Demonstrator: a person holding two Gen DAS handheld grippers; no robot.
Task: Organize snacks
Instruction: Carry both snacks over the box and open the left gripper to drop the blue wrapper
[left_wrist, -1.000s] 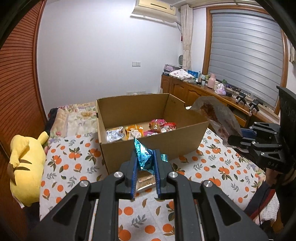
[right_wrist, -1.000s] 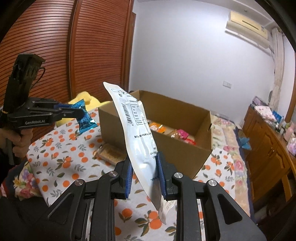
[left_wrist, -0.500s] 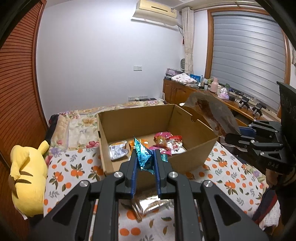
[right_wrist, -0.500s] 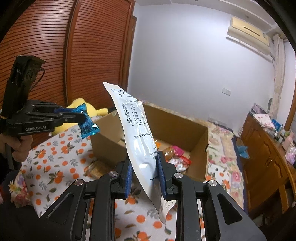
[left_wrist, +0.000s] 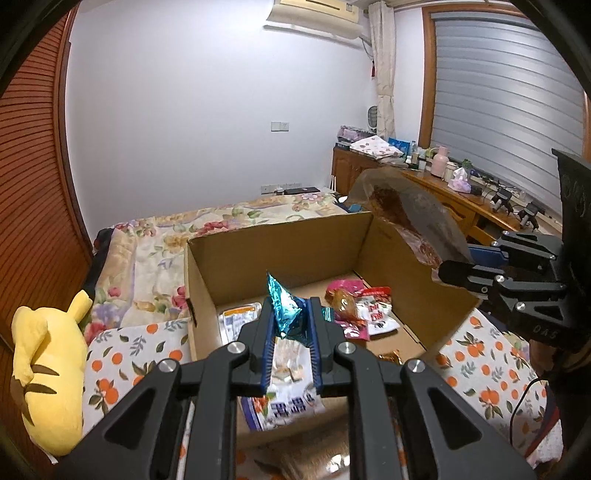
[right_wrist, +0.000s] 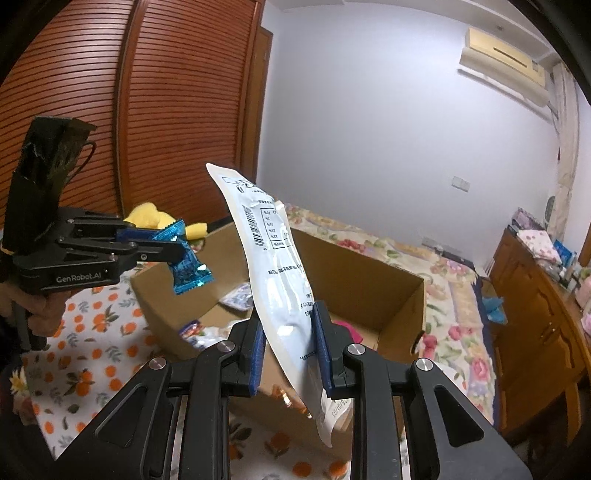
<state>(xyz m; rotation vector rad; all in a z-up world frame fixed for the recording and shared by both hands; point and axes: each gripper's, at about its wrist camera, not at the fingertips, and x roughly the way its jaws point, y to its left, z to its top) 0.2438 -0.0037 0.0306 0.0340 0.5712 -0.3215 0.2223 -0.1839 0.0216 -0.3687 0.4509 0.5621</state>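
At the centre of the left wrist view, the left gripper (left_wrist: 290, 334) is clamped on a small blue foil snack (left_wrist: 286, 314), held above the open cardboard box (left_wrist: 280, 243) that sits on the orange-print bed cover (left_wrist: 122, 354). The right gripper (right_wrist: 290, 350), low in its own view, pinches a long white snack bag (right_wrist: 275, 273) upright over the same box. Several packets (left_wrist: 364, 308) lie on the box floor, and a yellow plush toy (left_wrist: 44, 369) rests at lower left.

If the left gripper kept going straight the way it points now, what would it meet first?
Probably the snacks on the floor of the cardboard box: the left gripper, shut on a blue candy, aims down into it, with a white packet just ahead. Depth is uncertain.
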